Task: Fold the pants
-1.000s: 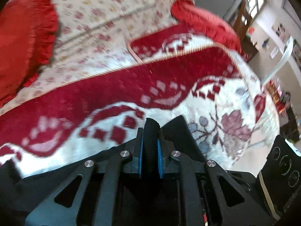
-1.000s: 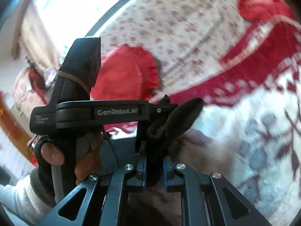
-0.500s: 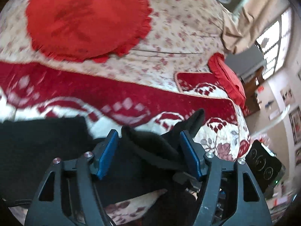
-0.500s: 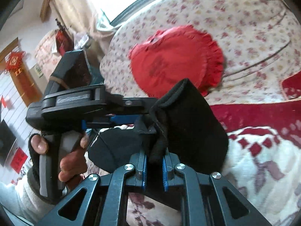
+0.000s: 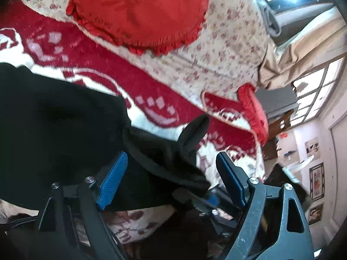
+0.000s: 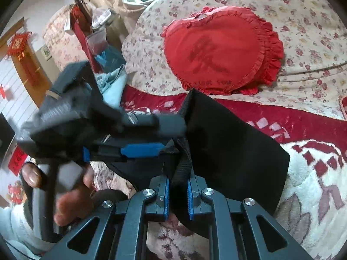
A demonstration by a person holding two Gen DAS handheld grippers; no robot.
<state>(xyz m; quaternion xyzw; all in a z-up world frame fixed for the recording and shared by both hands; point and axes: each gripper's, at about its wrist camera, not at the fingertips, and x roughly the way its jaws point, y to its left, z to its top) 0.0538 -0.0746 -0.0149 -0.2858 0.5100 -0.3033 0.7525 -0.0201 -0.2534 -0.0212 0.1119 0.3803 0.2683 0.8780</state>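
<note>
The black pants (image 5: 58, 125) lie folded on the red and white blanket (image 5: 151, 99). In the left wrist view my left gripper (image 5: 171, 173) is open, its blue pads (image 5: 112, 179) spread wide either side of a bunched black edge. In the right wrist view my right gripper (image 6: 177, 192) has its jaws slightly parted around a thick fold of the pants (image 6: 227, 147); the cloth still stands between the pads. The left gripper (image 6: 141, 149) shows there too, blurred, in a hand (image 6: 65, 197), at the pants' left edge.
A red heart-shaped cushion (image 6: 221, 49) lies on the floral bedcover (image 6: 303, 10) behind the pants. A second red cushion (image 5: 253, 112) sits at the blanket's far end. Light blue cloth (image 6: 112, 86) lies at the bed's left side. Furniture and a window stand beyond.
My left gripper has opened from shut on the pants and let the cloth go. My right gripper's jaws have parted a little. The pants now lie lower and flatter on the blanket.
</note>
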